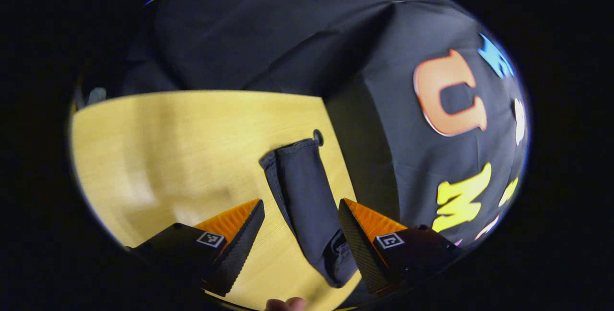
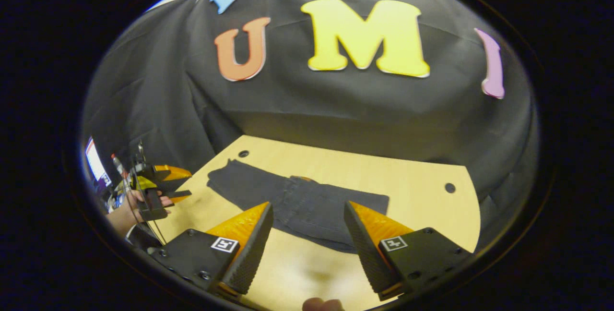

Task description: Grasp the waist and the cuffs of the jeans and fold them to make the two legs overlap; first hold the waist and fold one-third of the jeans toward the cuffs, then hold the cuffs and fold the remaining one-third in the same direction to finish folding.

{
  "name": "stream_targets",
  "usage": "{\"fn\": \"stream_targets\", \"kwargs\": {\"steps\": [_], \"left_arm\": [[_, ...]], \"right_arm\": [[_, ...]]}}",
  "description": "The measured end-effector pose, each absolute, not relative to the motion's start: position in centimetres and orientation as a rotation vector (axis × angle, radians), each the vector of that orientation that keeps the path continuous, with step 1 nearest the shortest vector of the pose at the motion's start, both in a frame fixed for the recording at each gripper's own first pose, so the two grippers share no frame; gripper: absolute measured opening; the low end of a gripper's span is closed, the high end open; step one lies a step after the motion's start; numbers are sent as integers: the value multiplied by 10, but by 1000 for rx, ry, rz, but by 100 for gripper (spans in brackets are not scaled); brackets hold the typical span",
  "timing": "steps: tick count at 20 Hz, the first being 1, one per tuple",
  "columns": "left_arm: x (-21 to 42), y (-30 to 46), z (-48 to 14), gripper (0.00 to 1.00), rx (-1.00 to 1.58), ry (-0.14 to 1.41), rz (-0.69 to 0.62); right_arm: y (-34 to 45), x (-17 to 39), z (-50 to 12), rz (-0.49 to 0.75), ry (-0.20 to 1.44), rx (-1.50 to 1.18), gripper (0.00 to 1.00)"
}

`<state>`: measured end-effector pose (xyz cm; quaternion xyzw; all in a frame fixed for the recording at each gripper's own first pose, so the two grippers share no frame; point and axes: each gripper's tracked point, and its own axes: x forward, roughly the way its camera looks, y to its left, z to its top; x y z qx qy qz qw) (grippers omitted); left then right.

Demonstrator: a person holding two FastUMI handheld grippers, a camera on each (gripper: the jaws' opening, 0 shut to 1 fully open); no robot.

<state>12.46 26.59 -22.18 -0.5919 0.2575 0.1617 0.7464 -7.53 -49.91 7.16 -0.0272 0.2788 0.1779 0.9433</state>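
Observation:
Dark jeans [image 1: 307, 200] lie flat on the wooden table [image 1: 168, 148] as a long narrow strip. In the left gripper view one end lies far up near a table hole, and the other end bunches close by the right finger. My left gripper [image 1: 301, 205] hovers open above the strip, its fingers apart on either side of it. In the right gripper view the jeans [image 2: 307, 205] stretch across the table from left to right. My right gripper [image 2: 308, 207] is open above their near edge, holding nothing. The left gripper [image 2: 184, 185] appears at the far left, held in a hand [image 2: 127, 210].
The table [image 2: 422, 205] has small round holes near its far corners [image 2: 449, 187] [image 2: 243, 153]. Black cloth walls close in the far sides. A screen [image 2: 96, 162] and some clutter stand beyond the table's left end. A thumb tip [image 2: 321, 305] shows at the bottom edge.

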Motion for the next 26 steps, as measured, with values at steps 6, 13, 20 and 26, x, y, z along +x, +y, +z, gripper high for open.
{"fn": "stream_targets", "kwargs": {"steps": [6, 13, 20, 26], "left_arm": [[161, 276, -274, 99, -1347, 672, 458], [201, 286, -278, 98, -1339, 674, 476], [219, 286, -291, 65, -1383, 614, 477], [222, 285, -293, 19, -1401, 566, 489]], "right_arm": [[-579, -84, 47, 163, 654, 89, 92], [-590, -82, 36, 130, 677, 105, 96], [-611, -93, 20, 98, 710, 100, 96], [-631, -107, 27, 60, 684, 66, 96]]}}
